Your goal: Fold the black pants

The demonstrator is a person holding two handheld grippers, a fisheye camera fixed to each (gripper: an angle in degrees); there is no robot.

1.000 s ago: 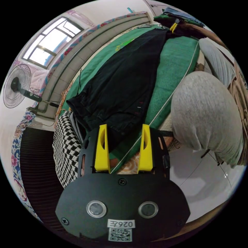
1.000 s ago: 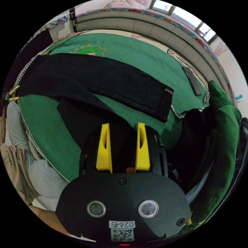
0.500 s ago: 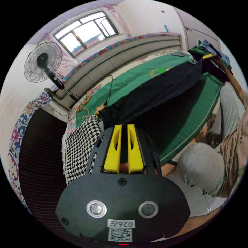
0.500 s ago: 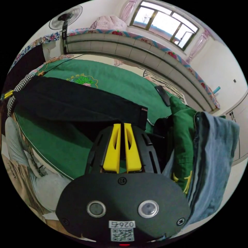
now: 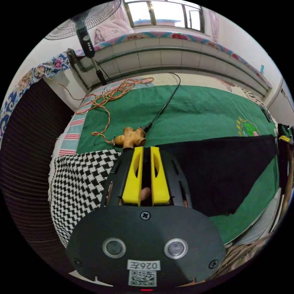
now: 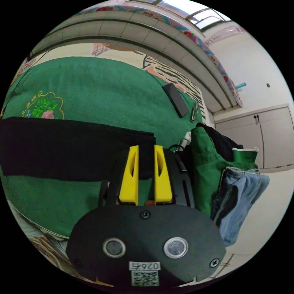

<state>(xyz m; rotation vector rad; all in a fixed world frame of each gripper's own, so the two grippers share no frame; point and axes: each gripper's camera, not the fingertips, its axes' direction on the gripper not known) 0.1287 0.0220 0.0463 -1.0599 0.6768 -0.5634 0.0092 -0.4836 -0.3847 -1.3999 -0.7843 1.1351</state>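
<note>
The black pants (image 5: 214, 171) lie stretched lengthwise across the green bed cover (image 5: 199, 107), folded into one long band. My left gripper (image 5: 146, 150) is shut on their near end, with black cloth pinched in the narrow gap between the yellow jaws. In the right gripper view the other end of the pants (image 6: 76, 150) stops at a straight hem beside my right gripper (image 6: 146, 147). Its jaws stand partly apart, with black cloth at the tips and green cover showing between them lower down. The right gripper (image 5: 284, 138) also shows small at the far end in the left gripper view.
A black-and-white checked cloth (image 5: 79, 180) covers the bed's end. A tan plug adapter (image 5: 130, 139) with a black cable and an orange cord (image 5: 116, 88) lies just ahead. A fan (image 5: 85, 36) stands behind. A dark flat device (image 6: 176, 99) and piled green and denim clothes (image 6: 220, 171) sit near the right gripper.
Both grippers went from open to shut on the pants and carried the near leg over the far one. The right jaws have since parted; the left stay shut. Both views swung.
</note>
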